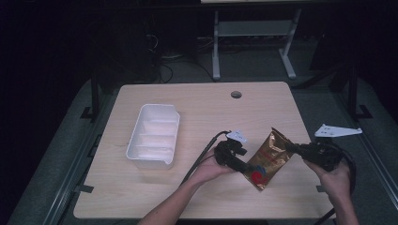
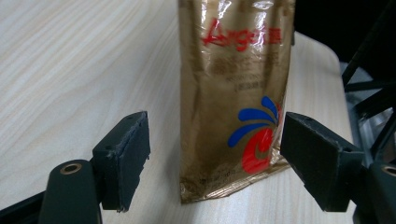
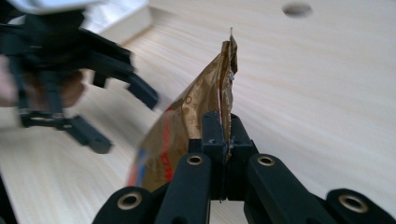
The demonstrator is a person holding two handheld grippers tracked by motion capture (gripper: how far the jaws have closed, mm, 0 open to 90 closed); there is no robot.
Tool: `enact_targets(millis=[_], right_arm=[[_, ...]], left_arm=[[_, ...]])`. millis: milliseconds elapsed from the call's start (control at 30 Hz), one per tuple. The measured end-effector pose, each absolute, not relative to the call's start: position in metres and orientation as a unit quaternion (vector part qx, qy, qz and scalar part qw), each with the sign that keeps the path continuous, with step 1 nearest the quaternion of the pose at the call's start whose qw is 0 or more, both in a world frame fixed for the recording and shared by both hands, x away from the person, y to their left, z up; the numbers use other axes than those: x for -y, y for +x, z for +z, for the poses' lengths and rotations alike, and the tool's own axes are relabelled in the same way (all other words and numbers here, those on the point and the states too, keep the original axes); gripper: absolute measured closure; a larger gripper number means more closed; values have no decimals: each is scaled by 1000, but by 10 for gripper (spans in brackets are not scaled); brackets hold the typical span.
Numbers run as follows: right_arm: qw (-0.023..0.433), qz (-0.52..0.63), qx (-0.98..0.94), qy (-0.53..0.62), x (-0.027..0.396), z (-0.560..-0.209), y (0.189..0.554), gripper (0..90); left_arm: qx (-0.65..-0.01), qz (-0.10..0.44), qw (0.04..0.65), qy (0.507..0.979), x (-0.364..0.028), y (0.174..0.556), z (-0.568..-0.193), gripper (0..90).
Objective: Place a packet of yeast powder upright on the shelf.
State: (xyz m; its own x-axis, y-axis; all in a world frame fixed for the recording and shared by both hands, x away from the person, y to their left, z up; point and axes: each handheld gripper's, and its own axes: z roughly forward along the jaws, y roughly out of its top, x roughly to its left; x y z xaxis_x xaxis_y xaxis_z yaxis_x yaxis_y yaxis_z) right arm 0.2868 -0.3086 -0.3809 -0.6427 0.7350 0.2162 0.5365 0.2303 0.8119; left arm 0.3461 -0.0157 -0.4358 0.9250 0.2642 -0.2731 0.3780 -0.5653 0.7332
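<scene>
The right tool (image 3: 223,154) pinches the gold pouch (image 1: 268,158); the left tool (image 2: 215,158) stands open around it.

our grippers matte black, left gripper (image 1: 244,165), right gripper (image 1: 287,147), brass-ringed pivot holes, grey triangular plates, black trailing cables, bare forearms

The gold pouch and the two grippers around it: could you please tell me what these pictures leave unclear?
- Gold pouch: its top is cut off by the upper edge of the left gripper view; the small print under the red lettering is too blurred to read.
- Left gripper: motion-blurred in the right gripper view.
- White tray: what its compartments hold is too small to tell in the high view.
</scene>
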Motion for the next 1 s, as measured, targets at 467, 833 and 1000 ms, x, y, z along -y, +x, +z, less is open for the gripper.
enact_targets(millis=[467, 833, 1000], right_arm=[[115, 469, -829, 281, 258, -345, 275, 893], [106, 483, -829, 262, 256, -348, 275, 878], [91, 488, -825, 270, 260, -353, 280, 729]], left_arm=[[-158, -124, 462, 864, 5, 352, -438, 309], [-123, -128, 456, 872, -2, 346, -441, 662], [-108, -125, 450, 878, -4, 343, -442, 748]])
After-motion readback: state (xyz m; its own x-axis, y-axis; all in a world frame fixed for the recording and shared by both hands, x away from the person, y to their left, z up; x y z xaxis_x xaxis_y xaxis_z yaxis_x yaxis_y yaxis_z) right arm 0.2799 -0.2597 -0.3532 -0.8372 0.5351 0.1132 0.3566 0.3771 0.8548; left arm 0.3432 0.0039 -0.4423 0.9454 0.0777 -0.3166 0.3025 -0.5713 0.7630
